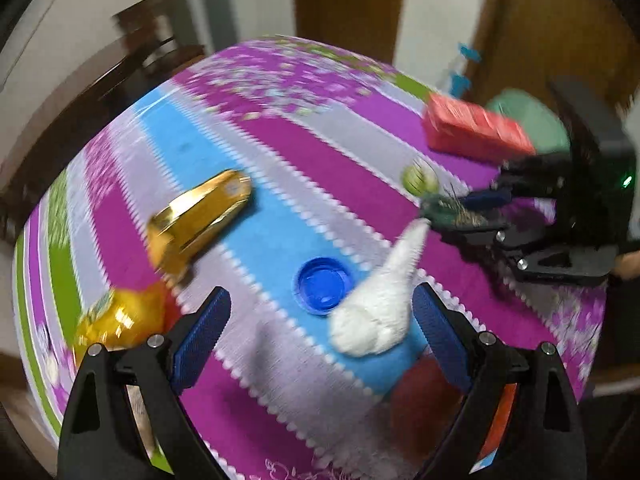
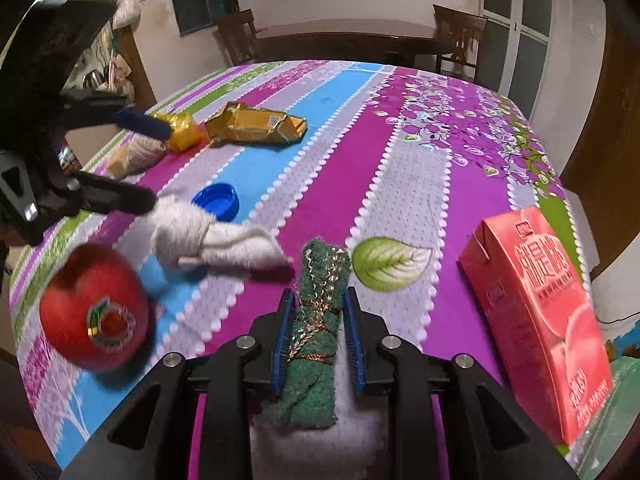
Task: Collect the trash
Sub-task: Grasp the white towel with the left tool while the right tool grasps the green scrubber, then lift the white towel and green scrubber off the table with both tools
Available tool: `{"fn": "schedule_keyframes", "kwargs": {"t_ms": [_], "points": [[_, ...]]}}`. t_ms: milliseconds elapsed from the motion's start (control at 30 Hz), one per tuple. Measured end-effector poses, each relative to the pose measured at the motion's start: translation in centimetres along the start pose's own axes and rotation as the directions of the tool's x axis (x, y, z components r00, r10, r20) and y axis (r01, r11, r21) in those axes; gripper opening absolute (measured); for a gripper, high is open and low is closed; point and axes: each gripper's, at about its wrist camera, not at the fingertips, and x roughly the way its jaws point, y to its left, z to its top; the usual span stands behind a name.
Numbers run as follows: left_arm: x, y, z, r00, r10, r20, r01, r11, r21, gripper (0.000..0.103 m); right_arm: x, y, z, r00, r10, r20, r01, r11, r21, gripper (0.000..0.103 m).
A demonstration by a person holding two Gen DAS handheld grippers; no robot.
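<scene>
My right gripper (image 2: 319, 316) is shut on a green glittery scrubbing cloth (image 2: 316, 344), which sticks out past the pads; the left wrist view shows that gripper (image 1: 434, 210) low over the table at the right. My left gripper (image 1: 320, 296) is open above a blue bottle cap (image 1: 322, 286) and a crumpled white tissue (image 1: 376, 312), with nothing touching its pads. From the right wrist view the left gripper (image 2: 160, 166) hovers open beside the tissue (image 2: 216, 240) and the cap (image 2: 218, 200).
On the striped tablecloth (image 2: 408, 184) lie a flattened gold wrapper (image 2: 256, 124), a yellow packet (image 2: 182, 132), a red apple-shaped object (image 2: 94, 312), a green leaf piece (image 2: 388, 262) and a red drink carton (image 2: 536, 312). Wooden chairs (image 2: 236, 36) stand beyond the table.
</scene>
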Motion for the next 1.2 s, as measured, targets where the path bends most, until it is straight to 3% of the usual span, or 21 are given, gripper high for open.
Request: {"fn": "schedule_keyframes", "kwargs": {"t_ms": [133, 233, 433, 533, 600, 633, 800, 967, 1067, 1200], "points": [[1.8, -2.3, 0.7, 0.997, 0.024, -0.07, -0.017, 0.995, 0.102, 0.085, -0.3, -0.1, -0.4, 1.0, 0.021, 0.005, -0.021, 1.0, 0.005, 0.034], [2.6, -2.8, 0.7, 0.995, 0.035, -0.09, -0.024, 0.992, 0.126, 0.079, -0.4, 0.0, -0.6, 1.0, 0.019, 0.005, -0.019, 1.0, -0.004, 0.04], [3.7, -2.9, 0.9, 0.993, 0.04, -0.113, -0.027, 0.993, 0.111, 0.054, -0.3, 0.4, -0.5, 1.0, -0.003, 0.003, 0.003, 1.0, -0.022, 0.04], [3.9, -3.2, 0.8, 0.992, 0.041, -0.116, -0.028, 0.993, 0.112, 0.044, -0.3, 0.4, -0.5, 1.0, -0.014, 0.006, 0.014, 1.0, -0.022, 0.037], [3.8, -3.6, 0.8, 0.993, 0.046, -0.111, -0.033, 0.992, 0.118, 0.036, -0.4, 0.4, -0.6, 1.0, -0.024, 0.013, 0.024, 1.0, -0.017, 0.024], [3.7, -3.8, 0.8, 0.993, 0.053, -0.106, -0.041, 0.992, 0.119, 0.036, -0.4, 0.4, -0.6, 1.0, -0.022, 0.017, 0.022, 1.0, -0.011, 0.024], [2.1, -3.9, 0.4, 0.994, 0.097, -0.046, -0.093, 0.991, 0.092, 0.034, -0.7, 0.9, -1.1, 0.998, -0.045, 0.052, 0.045, 0.999, 0.003, 0.021], [-1.7, -3.2, -0.7, 0.985, 0.156, 0.072, -0.155, 0.988, -0.025, 0.034, -2.1, 1.6, -1.3, 0.993, -0.057, 0.108, 0.054, 0.998, 0.024, 0.021], [-4.0, -3.0, -1.7, 0.971, 0.193, 0.14, -0.179, 0.978, -0.105, 0.033, -3.3, 2.0, -1.4, 0.986, -0.067, 0.152, 0.06, 0.997, 0.047, 0.021], [-7.1, -3.7, -3.3, 0.937, 0.266, 0.228, -0.215, 0.951, -0.224, 0.033, -5.8, 2.6, -2.1, 0.968, -0.089, 0.235, 0.068, 0.993, 0.096, 0.021]]}}
